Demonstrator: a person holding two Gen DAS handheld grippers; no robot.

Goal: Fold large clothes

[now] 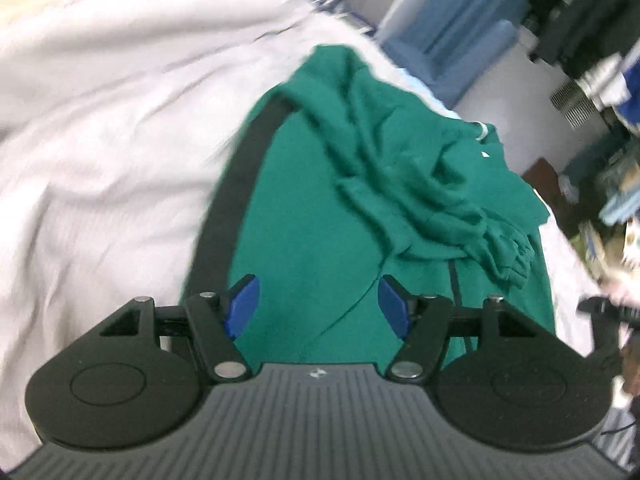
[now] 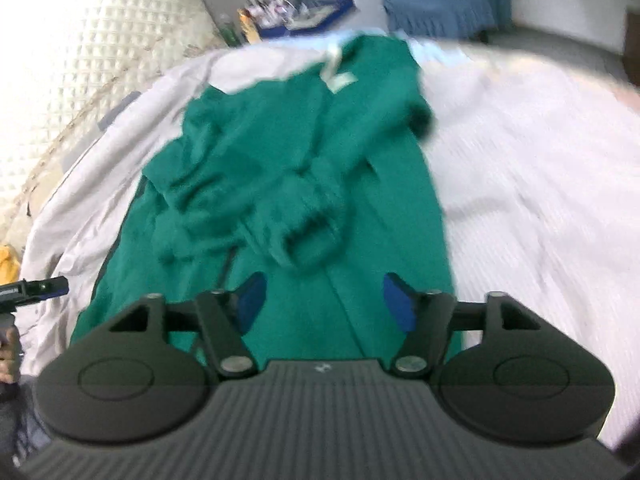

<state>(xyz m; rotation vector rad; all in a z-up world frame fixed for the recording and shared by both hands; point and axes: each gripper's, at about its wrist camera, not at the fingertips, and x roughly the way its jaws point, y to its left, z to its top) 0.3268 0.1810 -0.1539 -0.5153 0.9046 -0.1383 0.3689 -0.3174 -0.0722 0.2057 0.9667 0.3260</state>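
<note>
A green sweatshirt (image 1: 312, 208) lies lengthwise on a pale bedsheet (image 1: 100, 140), with a dark stripe along its left edge. Its sleeves are folded inward; one ribbed cuff (image 1: 508, 252) rests on the body at the right. My left gripper (image 1: 318, 304) hangs open above the garment's near part, blue pads apart, nothing between them. In the right wrist view the same green sweatshirt (image 2: 380, 208) stretches away, a sleeve cuff (image 2: 308, 236) bunched in the middle and a white neck label (image 2: 340, 76) at the far end. My right gripper (image 2: 324, 300) is open over the hem area, holding nothing.
The bedsheet (image 2: 540, 160) spreads wide on both sides of the garment. A quilted white headboard (image 2: 80, 60) stands at the left, blue curtains (image 1: 452, 32) and cluttered shelves beyond the bed. The other gripper's tip (image 2: 40, 288) shows at the left edge with a person's hand below it.
</note>
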